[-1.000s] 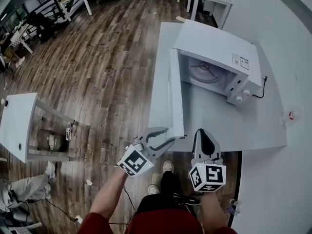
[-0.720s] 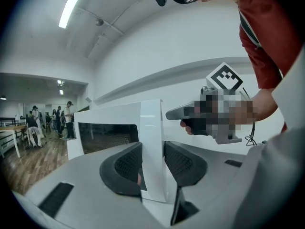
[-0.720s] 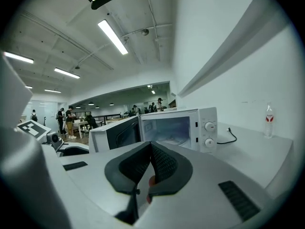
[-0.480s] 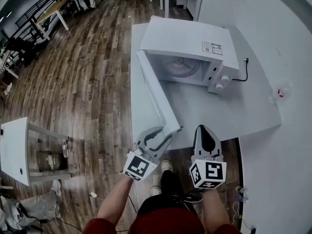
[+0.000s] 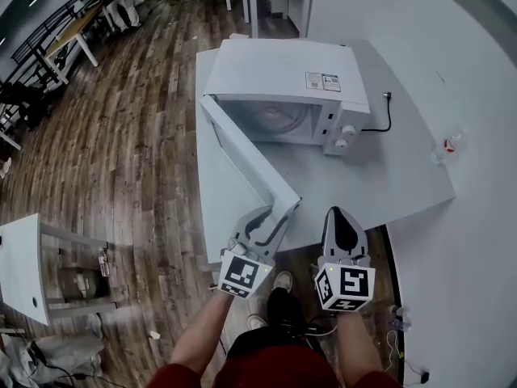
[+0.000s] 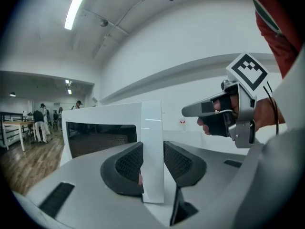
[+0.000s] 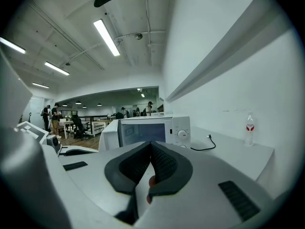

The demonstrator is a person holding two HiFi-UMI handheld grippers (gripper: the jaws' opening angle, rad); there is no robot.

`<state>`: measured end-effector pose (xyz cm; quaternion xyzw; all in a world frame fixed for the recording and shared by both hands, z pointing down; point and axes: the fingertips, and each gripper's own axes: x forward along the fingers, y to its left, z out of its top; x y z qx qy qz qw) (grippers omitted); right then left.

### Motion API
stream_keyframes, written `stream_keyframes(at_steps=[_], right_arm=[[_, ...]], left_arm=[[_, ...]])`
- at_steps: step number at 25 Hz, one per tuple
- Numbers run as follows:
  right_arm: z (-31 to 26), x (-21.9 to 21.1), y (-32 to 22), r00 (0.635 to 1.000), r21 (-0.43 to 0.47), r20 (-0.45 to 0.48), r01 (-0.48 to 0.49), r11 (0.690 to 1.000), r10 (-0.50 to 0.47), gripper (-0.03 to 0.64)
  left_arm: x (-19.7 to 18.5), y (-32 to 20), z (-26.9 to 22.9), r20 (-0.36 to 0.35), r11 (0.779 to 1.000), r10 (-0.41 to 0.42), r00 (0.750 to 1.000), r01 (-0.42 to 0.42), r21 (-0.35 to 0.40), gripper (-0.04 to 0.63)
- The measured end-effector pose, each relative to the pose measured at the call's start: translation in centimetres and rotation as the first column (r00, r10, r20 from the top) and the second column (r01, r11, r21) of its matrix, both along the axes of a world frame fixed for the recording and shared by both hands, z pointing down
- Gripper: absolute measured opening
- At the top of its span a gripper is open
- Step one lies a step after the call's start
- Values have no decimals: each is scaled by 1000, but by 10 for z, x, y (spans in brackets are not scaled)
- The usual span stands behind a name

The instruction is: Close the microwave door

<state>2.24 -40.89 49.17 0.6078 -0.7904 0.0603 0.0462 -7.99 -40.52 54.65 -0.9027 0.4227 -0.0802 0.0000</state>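
On the light table [image 5: 388, 176], the microwave [image 5: 283, 71] is sitting w/ its front toward the operator. The microwave door [image 5: 242, 160] is standing roughly half open, hinged at the unit's left side as seen from the head view and reaching out over the table toward the near edge. The left gripper [image 5: 273, 219] is taking the door at its free vertical edge: the panel is standing between the two pads, the jaws have just been closing, and both pads are looking seated on its faces, i.e. gripping the door. The right gripper [image 5: 340, 217] is hovering just beside it w/ jaws pressed together, holding nothing. Handling est.: the door is reading as a stiff, light panel, smooth and prob. slippery on its faces. It is pivoting about the hinge only, so the free edge is giving max leverage and a push along the arc is likely needing little force. Obstructions: nothing is showing in the swing path across the table. The control knobs [image 5: 342, 136] are sitting right of the opening, the power cord [image 5: 376, 124] is trailing off the right side, and a small bottle [image 5: 449, 144] is standing well apart. Caution: the pads are prob. needing to clear the edge before the door meets the frame.
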Motion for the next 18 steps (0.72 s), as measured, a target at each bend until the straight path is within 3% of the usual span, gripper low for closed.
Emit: stream_keyframes(at_steps=[18], right_arm=[[19, 59, -47, 993, -23, 19, -117, 993, 117, 28]], left_arm=[[63, -67, -1, -49, 999, -52, 997, 53, 10, 139]])
